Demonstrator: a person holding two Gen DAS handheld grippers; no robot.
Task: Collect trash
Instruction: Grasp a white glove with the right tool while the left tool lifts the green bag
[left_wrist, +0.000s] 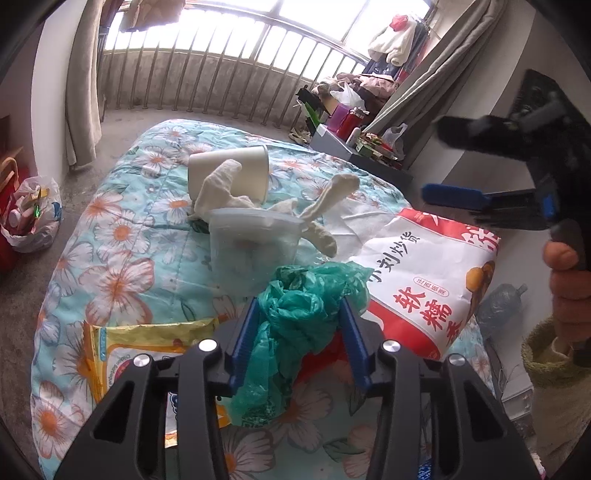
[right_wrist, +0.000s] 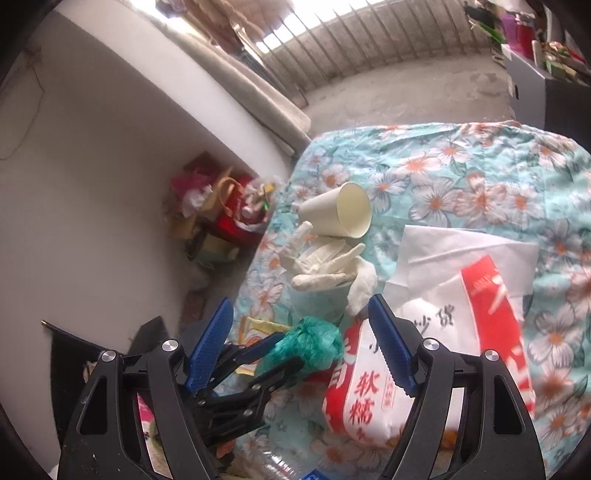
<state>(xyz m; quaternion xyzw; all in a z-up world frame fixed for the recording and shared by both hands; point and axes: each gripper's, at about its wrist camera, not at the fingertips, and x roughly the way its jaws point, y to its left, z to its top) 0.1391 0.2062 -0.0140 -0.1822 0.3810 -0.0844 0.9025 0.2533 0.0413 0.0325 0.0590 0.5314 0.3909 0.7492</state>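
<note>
- A crumpled green plastic bag (left_wrist: 295, 314) lies on the flower-patterned bed quilt (left_wrist: 122, 236), between the blue fingers (left_wrist: 242, 343) of the left tongs (left_wrist: 297, 339).
- The left tongs stand partly open around the bag; both fingers lie against its folds, but whether they press on it I cannot tell.
- The right tongs (right_wrist: 303, 350) stand wide open and hold nothing, up above the bed, over the left tongs and the bag.
- Just right of the bag lies a red-and-white snack bag (left_wrist: 424, 280) printed with Chinese characters, "软糯" in red among them.
- Left of it a yellow wrapper (left_wrist: 147, 339) lies flat; its small print is unreadable.
- Behind the green bag stands a clear plastic container (left_wrist: 251, 243), with white gloves (left_wrist: 229, 184) draped over and beside it.
- A white paper cup (left_wrist: 236, 173) lies on its side further back.
- A white paper sheet (right_wrist: 461, 254) lies under the snack bag.
</note>
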